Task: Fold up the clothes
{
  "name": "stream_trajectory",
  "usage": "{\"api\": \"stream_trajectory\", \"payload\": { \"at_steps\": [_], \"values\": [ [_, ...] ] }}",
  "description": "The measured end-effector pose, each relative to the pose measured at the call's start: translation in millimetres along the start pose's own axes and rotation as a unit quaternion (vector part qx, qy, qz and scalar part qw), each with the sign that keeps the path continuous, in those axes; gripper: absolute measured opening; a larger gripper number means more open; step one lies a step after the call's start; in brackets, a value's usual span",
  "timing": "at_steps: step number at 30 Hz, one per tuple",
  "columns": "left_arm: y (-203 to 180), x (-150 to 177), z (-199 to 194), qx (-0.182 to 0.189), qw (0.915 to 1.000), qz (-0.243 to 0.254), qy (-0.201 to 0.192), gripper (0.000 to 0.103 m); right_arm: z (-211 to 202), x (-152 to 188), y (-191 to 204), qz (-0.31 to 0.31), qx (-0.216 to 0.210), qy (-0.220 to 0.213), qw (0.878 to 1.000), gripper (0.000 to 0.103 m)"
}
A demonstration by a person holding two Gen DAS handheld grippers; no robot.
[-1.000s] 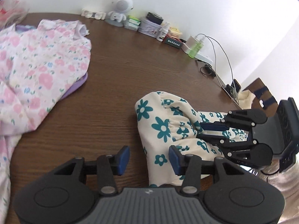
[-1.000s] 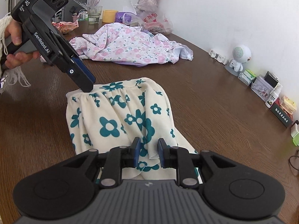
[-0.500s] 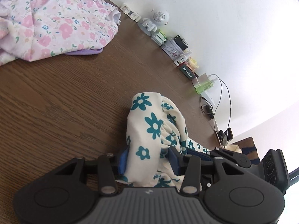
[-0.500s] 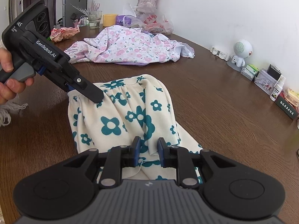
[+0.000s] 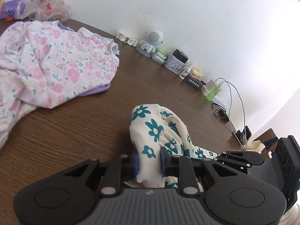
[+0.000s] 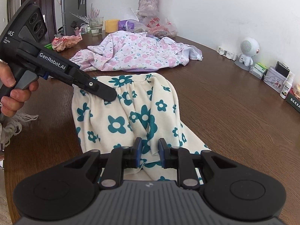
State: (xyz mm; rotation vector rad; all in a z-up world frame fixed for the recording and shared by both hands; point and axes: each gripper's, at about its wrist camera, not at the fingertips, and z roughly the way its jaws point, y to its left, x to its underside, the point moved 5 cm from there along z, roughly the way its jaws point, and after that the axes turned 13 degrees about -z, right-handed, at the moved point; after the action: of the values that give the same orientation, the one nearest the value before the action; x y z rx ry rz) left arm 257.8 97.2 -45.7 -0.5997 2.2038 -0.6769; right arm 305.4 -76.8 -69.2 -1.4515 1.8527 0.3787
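A: Where does the cream garment with teal flowers [image 6: 131, 112] lie?

B: On the brown wooden table [image 6: 234, 112], bunched into a narrow heap with its gathered waistband end toward the far side. It is rumpled rather than flat, with soft ridges running down its length.

A: And the grippers?

B: The left gripper [image 5: 149, 161] has its blue pads pressed into a thick wad of that cloth at the waistband. The right gripper [image 6: 149, 151] pinches a fold at the near end; its fingers stand narrow with fabric between them.

A: How far along is the folding?

B: Hard to settle. The piece is narrowed lengthwise, which may be a fold already made or only loose bunching; the underside is hidden, so I cannot tell. No neat, squared stack shows. Behind it the pink floral garment [image 6: 136, 56] sprawls crumpled over something purple, so that one looks unfolded as it lies.

A: Materials?

B: The cream piece reads as a soft, thin knit, limp and quick to drape. The pink one is lighter, wrinkled cotton-like cloth. The tabletop is smooth, grained wood.
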Motion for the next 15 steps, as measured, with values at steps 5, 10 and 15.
{"api": "stream_trajectory", "payload": {
  "at_steps": [5,10,15],
  "values": [
    [18,0,-14,-0.003,0.9989,-0.038,-0.027,0.038,13,-17,18,-0.002,-0.007,-0.005,1.000,0.020],
    [30,4,-9,0.005,0.9966,-0.067,-0.047,0.043,18,-23,22,0.006,-0.008,-0.007,1.000,0.020],
    [23,-2,-10,0.001,0.9976,-0.030,-0.062,0.021,18,-24,21,0.010,-0.006,-0.007,1.000,0.020]
  ]
}}
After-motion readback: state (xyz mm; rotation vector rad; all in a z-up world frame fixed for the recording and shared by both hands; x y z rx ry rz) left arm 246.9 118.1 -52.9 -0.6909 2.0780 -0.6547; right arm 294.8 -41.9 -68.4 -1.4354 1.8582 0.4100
